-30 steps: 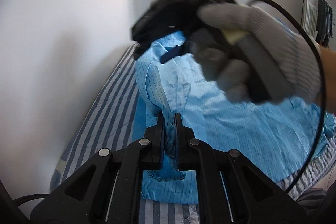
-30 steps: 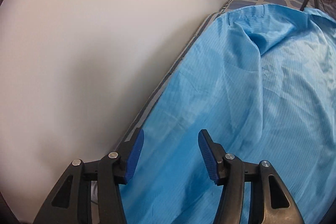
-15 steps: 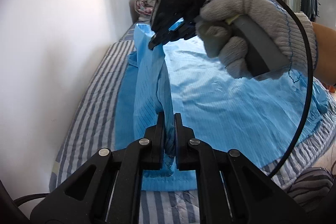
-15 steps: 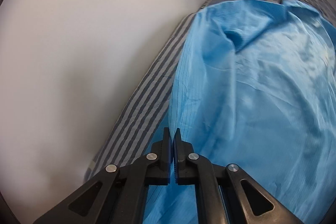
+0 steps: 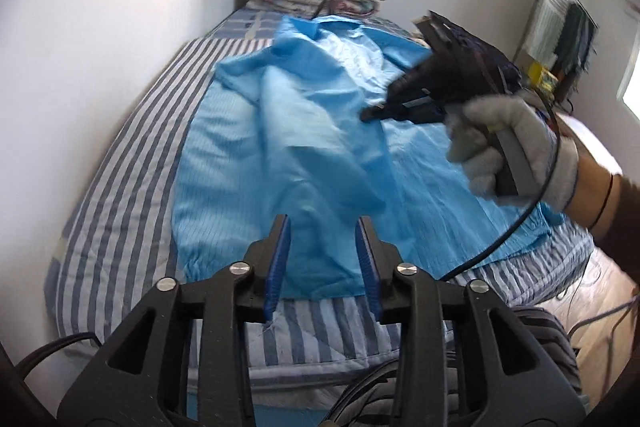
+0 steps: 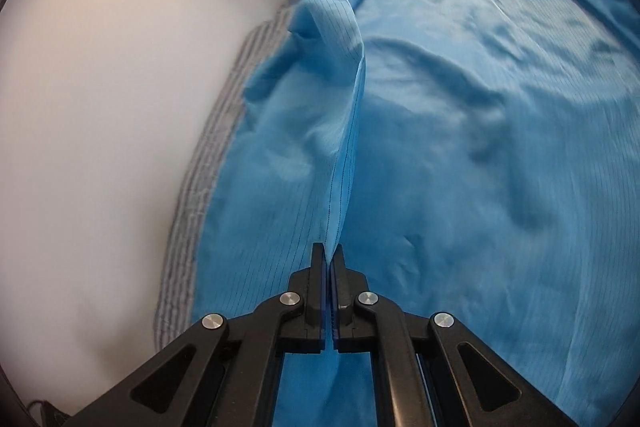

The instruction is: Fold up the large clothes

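While the right tongs (image 6: 327,259) are pinching a ridge of the blue garment (image 6: 460,131) at lower centre, the left tongs (image 5: 322,259), just spreading, are gripping nothing; that unsupported fold risks slumping crooked.

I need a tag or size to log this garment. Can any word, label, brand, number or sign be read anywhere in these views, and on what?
None can be read.
Blue garment: no tag or print shows, only fine pinstripes.
Right tool: a pale strip on its black body is too blurred to read.
Striped bed cover: pattern only, no text.
Items hanging on the far wall: too small to read.
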`<state>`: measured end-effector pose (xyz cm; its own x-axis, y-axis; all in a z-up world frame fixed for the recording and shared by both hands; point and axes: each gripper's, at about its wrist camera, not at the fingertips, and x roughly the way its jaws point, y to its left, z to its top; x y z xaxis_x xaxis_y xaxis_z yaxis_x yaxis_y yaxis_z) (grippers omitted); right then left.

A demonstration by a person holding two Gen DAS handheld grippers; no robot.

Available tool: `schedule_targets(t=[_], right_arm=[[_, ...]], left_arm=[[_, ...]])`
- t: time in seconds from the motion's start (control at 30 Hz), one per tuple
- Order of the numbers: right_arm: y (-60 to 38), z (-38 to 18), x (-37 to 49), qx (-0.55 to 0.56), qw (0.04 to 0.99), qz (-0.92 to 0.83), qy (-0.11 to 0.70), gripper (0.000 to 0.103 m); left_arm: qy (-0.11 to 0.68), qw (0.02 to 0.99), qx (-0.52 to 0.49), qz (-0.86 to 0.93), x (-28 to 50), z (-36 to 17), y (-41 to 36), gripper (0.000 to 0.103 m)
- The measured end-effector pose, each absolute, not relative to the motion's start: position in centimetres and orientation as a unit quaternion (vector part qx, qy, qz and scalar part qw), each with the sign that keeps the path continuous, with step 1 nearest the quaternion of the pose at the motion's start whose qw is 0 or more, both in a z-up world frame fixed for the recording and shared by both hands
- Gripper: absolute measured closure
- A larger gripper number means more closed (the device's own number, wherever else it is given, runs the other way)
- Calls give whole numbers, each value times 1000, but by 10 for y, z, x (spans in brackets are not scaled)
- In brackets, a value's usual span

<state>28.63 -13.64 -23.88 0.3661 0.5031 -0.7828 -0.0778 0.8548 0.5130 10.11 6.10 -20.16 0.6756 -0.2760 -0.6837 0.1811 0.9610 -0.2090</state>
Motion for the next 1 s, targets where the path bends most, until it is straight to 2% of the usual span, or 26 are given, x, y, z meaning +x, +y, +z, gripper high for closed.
schedule_targets(t=[0.1,0.23,0.3,0.37,0.43,0.47,0.5,0.57,0.67,0.7,1.0], right_arm=[[-148,-260,285,189,798,156,551,103],[-151,-277,281,173,791,149,568,98],[-151,-274,276,173,791,157,566,80],[-151,-267,270,169,792,170,561,76],[-149,-264,269,155,793,180,561,76],[-146,-262,265,150,792,184,563,76],[-144,-262,265,148,791,186,564,77],[-142,-264,265,155,788,189,566,82],[-135,-272,268,166,782,200,567,100],[-131,-273,267,162,781,204,567,101],[-83,-261,239,133,771,265,563,103]], left_arm=[[411,897,-112,-119,113,-216,79,60],[464,854,-199,-129,132,-248,96,60],[477,839,-225,-131,142,-256,98,60],[483,831,-241,-136,149,-264,97,60],[493,826,-237,-133,156,-271,90,60],[496,825,-236,-134,159,-273,87,64],[496,825,-236,-135,161,-276,84,79],[500,825,-229,-129,165,-280,80,97],[491,833,-224,-124,167,-280,82,102],[485,837,-221,-123,165,-278,84,102],[445,871,-200,-61,134,-254,136,103]])
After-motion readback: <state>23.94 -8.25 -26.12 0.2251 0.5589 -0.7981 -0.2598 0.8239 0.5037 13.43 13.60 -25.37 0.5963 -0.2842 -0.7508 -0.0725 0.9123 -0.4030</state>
